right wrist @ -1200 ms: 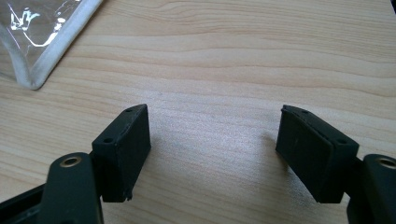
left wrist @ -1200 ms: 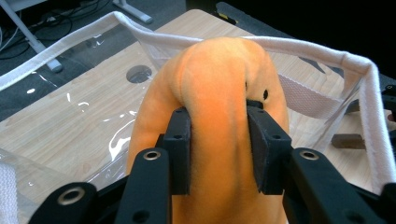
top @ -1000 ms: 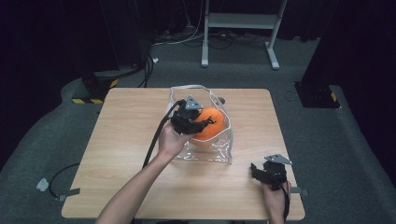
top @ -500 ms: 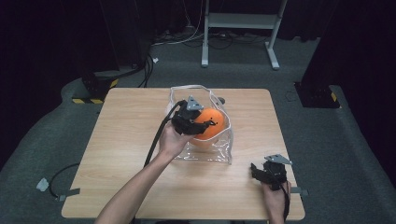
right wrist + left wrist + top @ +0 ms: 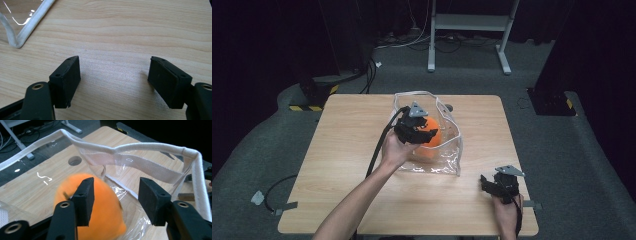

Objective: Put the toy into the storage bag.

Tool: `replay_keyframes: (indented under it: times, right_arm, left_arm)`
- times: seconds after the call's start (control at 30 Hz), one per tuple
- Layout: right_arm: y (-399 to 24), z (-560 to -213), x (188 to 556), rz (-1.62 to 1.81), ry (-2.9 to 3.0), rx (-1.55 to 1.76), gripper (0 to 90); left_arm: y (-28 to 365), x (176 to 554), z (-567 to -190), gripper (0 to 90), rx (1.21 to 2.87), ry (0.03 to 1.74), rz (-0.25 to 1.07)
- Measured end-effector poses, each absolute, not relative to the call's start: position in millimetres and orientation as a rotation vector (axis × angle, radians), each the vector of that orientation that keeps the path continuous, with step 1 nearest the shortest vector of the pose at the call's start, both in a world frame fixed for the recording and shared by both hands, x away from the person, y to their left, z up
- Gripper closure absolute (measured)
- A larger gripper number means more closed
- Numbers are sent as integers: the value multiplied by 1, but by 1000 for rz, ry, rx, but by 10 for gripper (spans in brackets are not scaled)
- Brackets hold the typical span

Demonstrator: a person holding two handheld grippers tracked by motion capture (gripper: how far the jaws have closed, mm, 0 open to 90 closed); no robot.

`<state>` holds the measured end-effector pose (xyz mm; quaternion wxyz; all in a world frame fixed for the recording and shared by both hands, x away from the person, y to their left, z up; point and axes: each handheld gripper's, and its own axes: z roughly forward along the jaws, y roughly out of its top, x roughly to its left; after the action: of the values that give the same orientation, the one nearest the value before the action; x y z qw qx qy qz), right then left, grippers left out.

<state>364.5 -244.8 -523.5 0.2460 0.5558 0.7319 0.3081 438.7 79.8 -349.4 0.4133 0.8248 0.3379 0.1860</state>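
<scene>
Inside the clear bag (image 5: 447,150), the left gripper (image 5: 115,195) had just been opening, orange ball (image 5: 105,220) unpinched; the right gripper (image 5: 113,75) gaped over bare table (image 5: 125,30).

Table (image 5: 347,150): rectangular, light wood-grain top, one round hole near its far edge. Lying directly on it: a clear plastic bag with white fabric trim (image 5: 447,162), standing open near the middle.

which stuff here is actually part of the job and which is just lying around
In the job:
orange ball
clear bag
left gripper, jaws just opening, off the ball

Lying about:
right gripper, open on the table
metal stand
</scene>
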Motion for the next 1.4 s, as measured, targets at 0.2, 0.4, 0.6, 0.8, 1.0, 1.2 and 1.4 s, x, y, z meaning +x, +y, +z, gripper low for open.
replay_keyframes:
  times: [0.2,0.4,0.6,0.8,1.0,1.2,1.4]
  right_arm:
    - [-245,-524,365,841,1997,1516,256]
    - [-245,-524,365,841,1997,1516,256]
    - [-245,-524,364,841,1996,1517,256]
    - [-245,-524,365,841,1997,1517,256]
    - [-245,-524,365,840,1996,1517,256]
    - [-245,-524,365,840,1996,1517,257]
    - [-245,-524,365,841,1996,1517,256]
  left_arm:
    - [85,439,-346,423,2042,862,471]
    - [92,439,-344,397,2019,871,477]
    - [102,440,-342,357,1975,876,444]
    - [109,441,-340,322,1949,894,425]
    - [118,438,-336,303,1928,899,439]
    - [128,438,-334,274,1910,928,454]
    - [137,439,-333,269,1893,946,448]
